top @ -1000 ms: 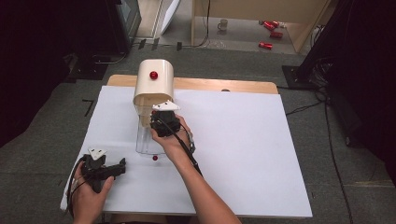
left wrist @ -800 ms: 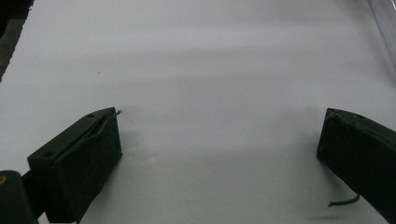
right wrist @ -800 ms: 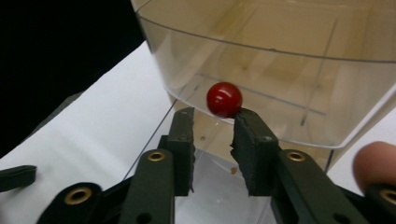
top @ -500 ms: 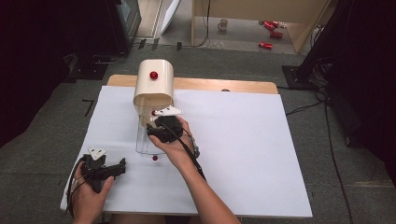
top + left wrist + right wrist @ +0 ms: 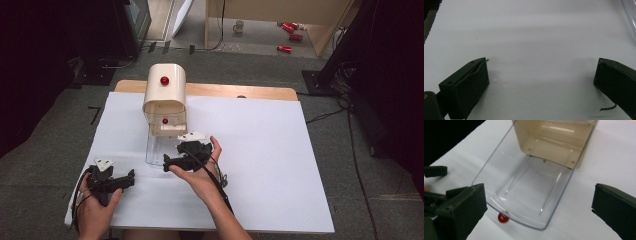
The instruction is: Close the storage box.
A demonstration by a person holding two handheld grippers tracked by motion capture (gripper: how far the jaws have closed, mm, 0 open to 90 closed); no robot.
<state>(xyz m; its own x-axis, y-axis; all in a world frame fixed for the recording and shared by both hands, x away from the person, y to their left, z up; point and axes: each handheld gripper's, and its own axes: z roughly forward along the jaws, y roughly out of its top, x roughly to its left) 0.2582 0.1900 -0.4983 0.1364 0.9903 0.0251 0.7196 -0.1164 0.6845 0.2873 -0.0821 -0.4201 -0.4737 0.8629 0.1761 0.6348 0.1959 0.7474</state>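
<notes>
Both grippers open, no readable txt.

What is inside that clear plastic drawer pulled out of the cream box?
The clear plastic drawer looks empty; the white table shows through. Its back end is covered by the cream rounded box.

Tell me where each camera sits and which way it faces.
High view: above the person's side, looking forward and down on the table; both forearms, left tool, right tool.
Left gripper view: on the left tool, facing bare table.
Right gripper view: on the right tool, facing the drawer.
Shared: the drawer, high and right views.
</notes>
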